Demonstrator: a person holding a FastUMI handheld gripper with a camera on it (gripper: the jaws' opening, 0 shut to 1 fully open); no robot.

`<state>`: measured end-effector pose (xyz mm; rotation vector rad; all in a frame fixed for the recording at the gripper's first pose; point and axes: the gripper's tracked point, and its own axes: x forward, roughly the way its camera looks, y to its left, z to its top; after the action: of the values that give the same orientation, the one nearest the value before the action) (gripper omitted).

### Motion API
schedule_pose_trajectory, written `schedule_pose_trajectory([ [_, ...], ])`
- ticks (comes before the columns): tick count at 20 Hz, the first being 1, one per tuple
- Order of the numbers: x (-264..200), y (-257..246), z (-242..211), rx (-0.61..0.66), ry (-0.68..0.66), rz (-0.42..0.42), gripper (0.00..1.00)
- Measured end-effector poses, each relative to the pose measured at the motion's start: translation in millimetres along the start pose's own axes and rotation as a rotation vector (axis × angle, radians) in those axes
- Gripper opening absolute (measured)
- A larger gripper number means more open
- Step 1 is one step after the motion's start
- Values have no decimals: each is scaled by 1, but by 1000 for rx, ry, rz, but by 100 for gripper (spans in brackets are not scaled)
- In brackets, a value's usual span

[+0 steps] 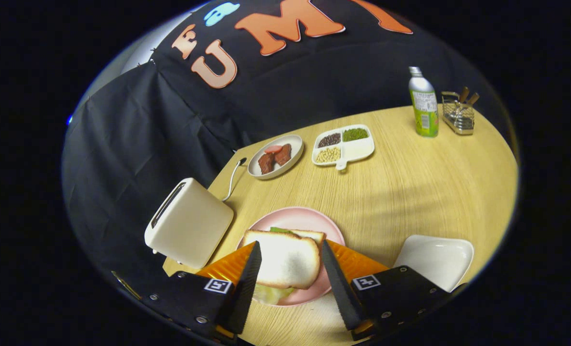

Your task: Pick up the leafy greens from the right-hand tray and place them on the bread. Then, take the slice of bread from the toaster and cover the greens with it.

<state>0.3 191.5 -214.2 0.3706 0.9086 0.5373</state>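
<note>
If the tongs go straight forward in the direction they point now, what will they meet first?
Most likely the top slice of bread on the pink plate. The tongs are open, one finger on each side of it. Depth is hard to judge, so they may be above it.

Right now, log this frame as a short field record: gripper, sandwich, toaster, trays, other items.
gripper: gripper open, fingers either side of the top bread slice, not pressing it
sandwich: top bread slice lies over leafy greens on the pink plate
toaster: toaster beside the plate; slot looks empty
right-hand tray: white tray, nothing on it
other: meat plate, divided bean dish, bottle, wire rack
</note>
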Motion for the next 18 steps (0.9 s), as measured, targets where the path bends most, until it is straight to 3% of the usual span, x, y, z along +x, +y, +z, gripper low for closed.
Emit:
schedule_pose_trajectory([
  [1, -5, -4, 8, -33, -37, -30, 85],
  [4, -17, -2, 28, -102, -127, -66, 94],
  [7, -31, 3, 52, -157, -250, -90, 95],
  [13, -71, 10, 105, -347, -540, -214, 98],
  [18, -116, 23, 137, -355, -725, -252, 99],
])
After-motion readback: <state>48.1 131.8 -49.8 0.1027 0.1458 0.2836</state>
